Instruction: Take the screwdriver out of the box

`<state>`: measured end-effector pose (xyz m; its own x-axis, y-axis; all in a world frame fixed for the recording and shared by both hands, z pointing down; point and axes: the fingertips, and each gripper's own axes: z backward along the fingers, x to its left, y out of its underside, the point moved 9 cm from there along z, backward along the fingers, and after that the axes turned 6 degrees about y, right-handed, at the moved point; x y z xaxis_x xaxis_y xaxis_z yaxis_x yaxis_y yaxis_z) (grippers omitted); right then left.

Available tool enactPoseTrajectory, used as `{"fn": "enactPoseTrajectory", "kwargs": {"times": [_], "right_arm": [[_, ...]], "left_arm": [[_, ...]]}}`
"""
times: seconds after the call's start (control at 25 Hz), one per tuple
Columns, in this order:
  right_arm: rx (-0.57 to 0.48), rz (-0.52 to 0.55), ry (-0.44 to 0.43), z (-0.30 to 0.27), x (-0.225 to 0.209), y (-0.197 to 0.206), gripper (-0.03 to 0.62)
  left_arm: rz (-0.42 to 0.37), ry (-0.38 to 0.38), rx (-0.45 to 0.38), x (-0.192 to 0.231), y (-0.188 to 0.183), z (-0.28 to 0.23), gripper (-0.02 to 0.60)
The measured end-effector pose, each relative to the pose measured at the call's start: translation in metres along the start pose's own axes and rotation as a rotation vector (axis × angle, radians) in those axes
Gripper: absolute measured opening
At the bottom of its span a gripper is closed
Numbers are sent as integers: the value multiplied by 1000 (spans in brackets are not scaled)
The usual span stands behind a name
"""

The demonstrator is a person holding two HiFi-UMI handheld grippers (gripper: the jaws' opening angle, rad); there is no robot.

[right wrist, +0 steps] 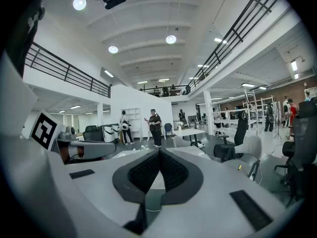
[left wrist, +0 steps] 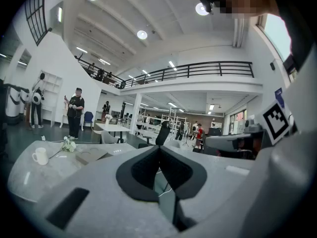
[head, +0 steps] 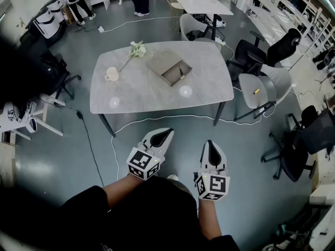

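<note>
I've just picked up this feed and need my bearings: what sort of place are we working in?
Probably a large open-plan office or lab hall. A grey table with an open box on it stands on a bare floor, swivel office chairs stand around it, and a railed upper gallery runs along the walls.

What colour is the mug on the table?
The mug is white; the head view shows it best.

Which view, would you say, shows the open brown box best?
The head view looks down into the open brown box. The left gripper view catches only its side; the right gripper view misses it.
</note>
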<state>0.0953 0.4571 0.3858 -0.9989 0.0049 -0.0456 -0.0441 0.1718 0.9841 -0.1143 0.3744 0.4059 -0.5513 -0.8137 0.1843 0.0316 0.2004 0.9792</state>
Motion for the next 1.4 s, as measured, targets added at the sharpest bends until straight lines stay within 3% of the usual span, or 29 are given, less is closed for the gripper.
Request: {"fn": "enactPoseTrajectory", "kwargs": {"times": [0.2, 0.36, 0.76, 1.04, 1.28, 1.4], "right_arm": [[-41, -21, 14, 14, 4, 9, 3], [-47, -117, 19, 17, -7, 16, 3], [24, -97, 92, -27, -58, 19, 3], [61, -64, 114, -118, -90, 1, 3], [84, -2, 38, -228, -96, -32, 3], [113, 16, -14, -279, -88, -40, 3]], "left_arm": [[-24, -41, 1, 2, -2, 7, 16], [1, -2, -1, 2, 1, 1, 15], [88, 62, 0, 33, 11, -95, 15], [152, 40, 31, 102, 16, -174, 17], [171, -13, 65, 177, 16, -217, 17], [226, -34, 79, 215, 15, -235, 17]]}}
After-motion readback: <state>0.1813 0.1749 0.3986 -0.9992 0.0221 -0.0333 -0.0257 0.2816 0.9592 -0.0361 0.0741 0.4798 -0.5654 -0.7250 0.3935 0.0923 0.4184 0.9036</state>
